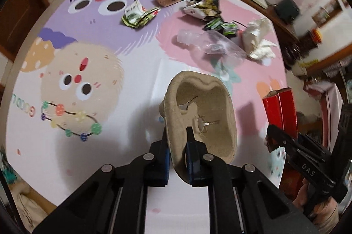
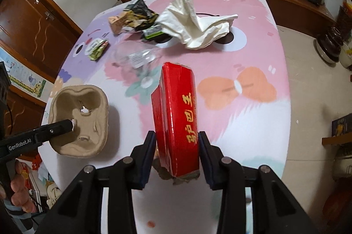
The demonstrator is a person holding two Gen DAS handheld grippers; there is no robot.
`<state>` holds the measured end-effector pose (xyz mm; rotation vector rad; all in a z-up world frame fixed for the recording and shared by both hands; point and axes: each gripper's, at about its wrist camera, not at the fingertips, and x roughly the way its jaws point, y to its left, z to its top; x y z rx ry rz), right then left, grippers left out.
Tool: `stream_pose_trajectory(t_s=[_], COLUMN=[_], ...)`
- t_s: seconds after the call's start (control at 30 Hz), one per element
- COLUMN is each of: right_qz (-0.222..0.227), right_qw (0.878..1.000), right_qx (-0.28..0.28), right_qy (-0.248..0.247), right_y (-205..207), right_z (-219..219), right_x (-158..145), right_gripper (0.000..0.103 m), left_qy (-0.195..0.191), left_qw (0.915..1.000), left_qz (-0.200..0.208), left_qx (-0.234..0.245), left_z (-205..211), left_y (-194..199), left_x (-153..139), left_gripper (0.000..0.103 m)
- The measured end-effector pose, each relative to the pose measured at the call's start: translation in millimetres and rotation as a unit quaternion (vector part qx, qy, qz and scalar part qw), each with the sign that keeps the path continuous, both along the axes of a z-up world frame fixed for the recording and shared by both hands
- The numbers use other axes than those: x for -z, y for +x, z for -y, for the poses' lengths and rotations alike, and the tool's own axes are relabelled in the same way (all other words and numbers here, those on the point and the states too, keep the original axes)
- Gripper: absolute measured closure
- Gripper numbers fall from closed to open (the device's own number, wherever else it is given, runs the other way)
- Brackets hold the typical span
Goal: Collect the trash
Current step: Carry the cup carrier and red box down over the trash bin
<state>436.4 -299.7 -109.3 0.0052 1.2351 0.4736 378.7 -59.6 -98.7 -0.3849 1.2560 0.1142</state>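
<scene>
In the left wrist view, the left tool is clamped narrow on the wall of a tan moulded-pulp cup tray, lifted over the bare near part of the cartoon-printed counter, with a clear plastic bottle and crumpled wrappers lying beyond the tray. In the right wrist view, the right tool grips a glossy red box with gold lettering and torn cardboard ends; white crumpled tissue lies beyond the box, toward the counter's far edge.

Beige moulded-pulp cup carrier looking matt, rough, fibrous paper. Red rectangular cardboard box showing glossy, smooth skin, torn raw edge. Clear plastic bottle shining. White crumpled tissue looking soft, matt. Pastel cartoon-printed surface appearing smooth, slightly sheeny.
</scene>
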Motion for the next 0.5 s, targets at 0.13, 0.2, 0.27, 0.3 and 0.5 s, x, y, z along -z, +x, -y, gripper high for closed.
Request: stream_pose_trajectory(t_s=[0.13, 0.2, 0.27, 0.3, 0.5], right_qz=[0.009, 0.015, 0.028, 0.033, 0.048], right_qw=[1.000, 0.999, 0.997, 0.996, 0.985], right_qx=[0.028, 0.048, 0.070, 0.081, 0.161], right_qy=[0.011, 0.018, 0.017, 0.017, 0.021], right_y=[-38, -62, -92, -104, -200], right_z=[-4, -8, -13, -16, -43], right_x=[-15, -23, -33, -37, -47], right_gripper=[0.065, 0.065, 0.065, 0.065, 0.065], left_qy=[-0.003, -0.005, -0.005, -0.006, -0.002], left_qw=[0.9984, 0.9963, 0.9924, 0.9901, 0.9764], left_qz=[0.026, 0.039, 0.051, 0.056, 0.066], left_qx=[0.050, 0.077, 0.112, 0.129, 0.205], left_z=[-8, -14, -18, -21, -37], left_y=[-35, -52, -70, -80, -131], left_x=[-20, -27, -34, -37, -45], left_gripper=[0.093, 0.093, 0.093, 0.093, 0.093])
